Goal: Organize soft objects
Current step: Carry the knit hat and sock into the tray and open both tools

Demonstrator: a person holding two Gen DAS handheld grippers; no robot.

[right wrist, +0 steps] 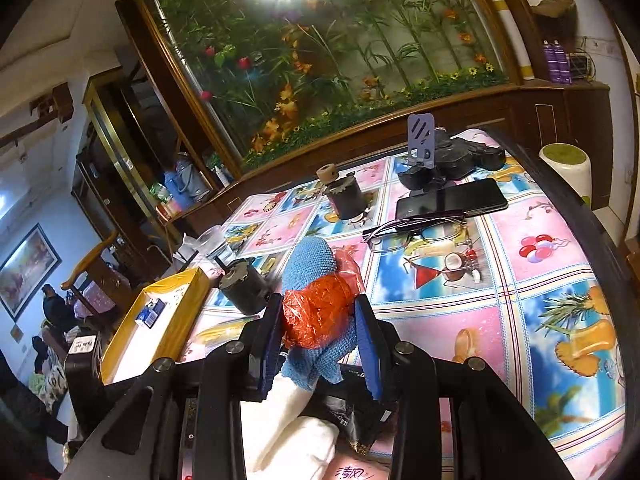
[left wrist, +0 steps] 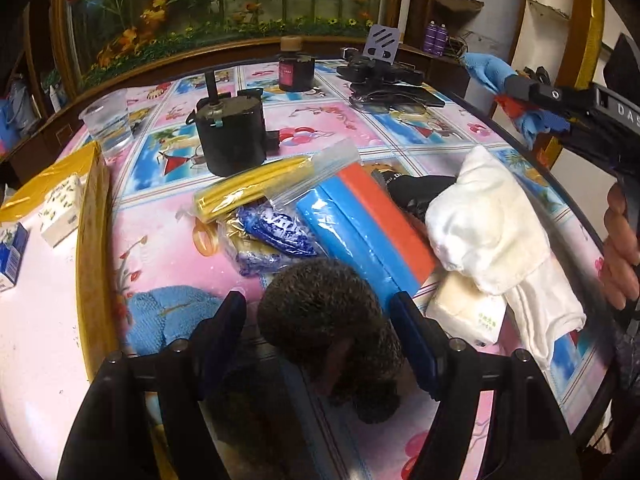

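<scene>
My left gripper [left wrist: 318,312] is open, its jaws on either side of a dark speckled fuzzy thing [left wrist: 324,312] on the table. Ahead lie a blue and orange sponge block [left wrist: 360,228], a bagged blue cloth [left wrist: 272,232], a yellow roll [left wrist: 252,188], a white towel [left wrist: 492,232], a tissue pack [left wrist: 464,312] and a blue knit cloth [left wrist: 160,316]. My right gripper [right wrist: 320,328] is shut on a blue knit cloth wrapped in red plastic [right wrist: 316,312], held above the table; it also shows in the left wrist view [left wrist: 516,100].
A yellow-rimmed tray [left wrist: 92,216] with small boxes stands at the left. Two black motor-like cans [left wrist: 232,136] [right wrist: 348,196], a plastic cup [left wrist: 108,124], glasses [right wrist: 420,232], a phone [right wrist: 452,200] and black gear [right wrist: 460,152] sit farther back. A wooden cabinet lines the far edge.
</scene>
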